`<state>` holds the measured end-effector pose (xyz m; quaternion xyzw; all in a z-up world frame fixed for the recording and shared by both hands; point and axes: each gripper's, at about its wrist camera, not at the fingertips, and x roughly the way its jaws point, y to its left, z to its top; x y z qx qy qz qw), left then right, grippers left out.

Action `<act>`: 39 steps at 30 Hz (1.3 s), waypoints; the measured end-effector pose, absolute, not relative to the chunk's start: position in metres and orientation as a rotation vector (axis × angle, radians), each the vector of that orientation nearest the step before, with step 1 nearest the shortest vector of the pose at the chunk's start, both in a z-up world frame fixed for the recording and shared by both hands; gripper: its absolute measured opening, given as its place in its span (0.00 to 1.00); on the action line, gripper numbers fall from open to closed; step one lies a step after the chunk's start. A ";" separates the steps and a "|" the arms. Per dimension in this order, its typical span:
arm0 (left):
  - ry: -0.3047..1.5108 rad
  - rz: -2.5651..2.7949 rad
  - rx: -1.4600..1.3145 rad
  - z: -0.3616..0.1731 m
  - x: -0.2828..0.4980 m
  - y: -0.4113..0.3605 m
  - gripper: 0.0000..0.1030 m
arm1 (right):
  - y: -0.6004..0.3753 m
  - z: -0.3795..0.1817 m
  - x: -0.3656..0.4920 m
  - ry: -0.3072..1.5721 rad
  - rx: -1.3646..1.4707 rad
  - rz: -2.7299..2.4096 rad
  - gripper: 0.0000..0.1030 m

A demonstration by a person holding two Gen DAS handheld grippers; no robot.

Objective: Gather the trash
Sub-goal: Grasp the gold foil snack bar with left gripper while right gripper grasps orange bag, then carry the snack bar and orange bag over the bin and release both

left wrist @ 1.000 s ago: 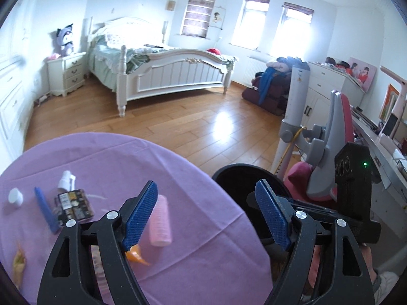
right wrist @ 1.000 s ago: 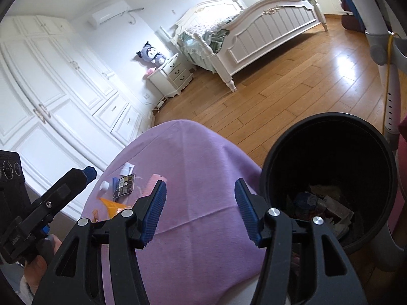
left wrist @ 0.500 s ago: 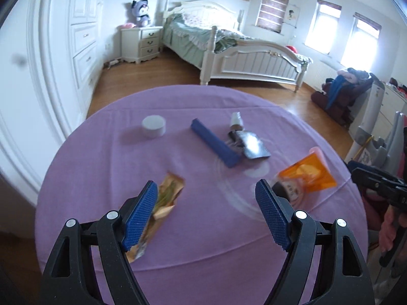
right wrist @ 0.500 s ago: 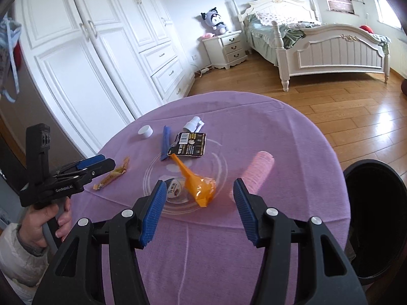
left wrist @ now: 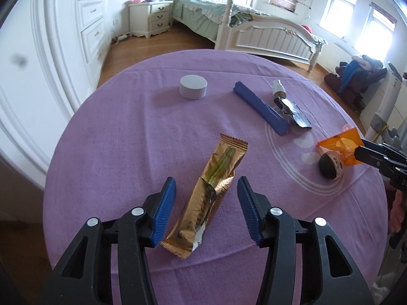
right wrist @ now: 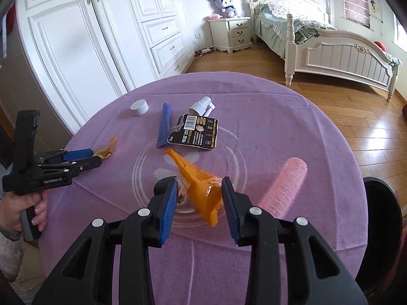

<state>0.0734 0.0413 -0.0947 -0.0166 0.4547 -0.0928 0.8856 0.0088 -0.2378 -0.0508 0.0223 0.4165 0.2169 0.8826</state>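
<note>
left wrist view: left gripper (left wrist: 206,198) closing astride the gold wrapper (left wrist: 211,193), not yet pinching; right gripper (right wrist: 199,203) at three o'clock closing around the orange wrapper (right wrist: 201,188), both lined up for binning.

A gold snack wrapper (left wrist: 213,193) and an orange wrapper (right wrist: 201,190) lie flat on the purple tablecloth (left wrist: 127,127).

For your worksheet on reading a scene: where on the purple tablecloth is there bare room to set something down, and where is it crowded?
Bare cloth: the far edge beyond the white cap, and the right side behind the pink roller. Crowded: the middle, around the blue stick, black packet and orange wrapper.
</note>
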 end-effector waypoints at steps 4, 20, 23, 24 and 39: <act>0.947 -0.195 -0.024 -0.096 0.078 0.043 0.21 | -0.242 -0.052 0.008 0.863 0.057 0.451 0.26; 0.750 -0.393 -0.097 -0.034 0.053 -0.016 0.11 | -0.294 -0.015 -0.014 0.702 0.329 0.481 0.24; 0.719 -0.440 -0.068 -0.020 0.053 -0.048 0.11 | -0.308 -0.010 -0.018 0.672 0.358 0.460 0.24; 0.710 -0.455 -0.057 -0.016 0.054 -0.060 0.11 | -0.313 -0.008 -0.019 0.662 0.371 0.453 0.24; 0.637 -0.680 0.071 0.007 0.055 -0.223 0.11 | -0.424 -0.026 -0.036 0.570 0.624 0.279 0.24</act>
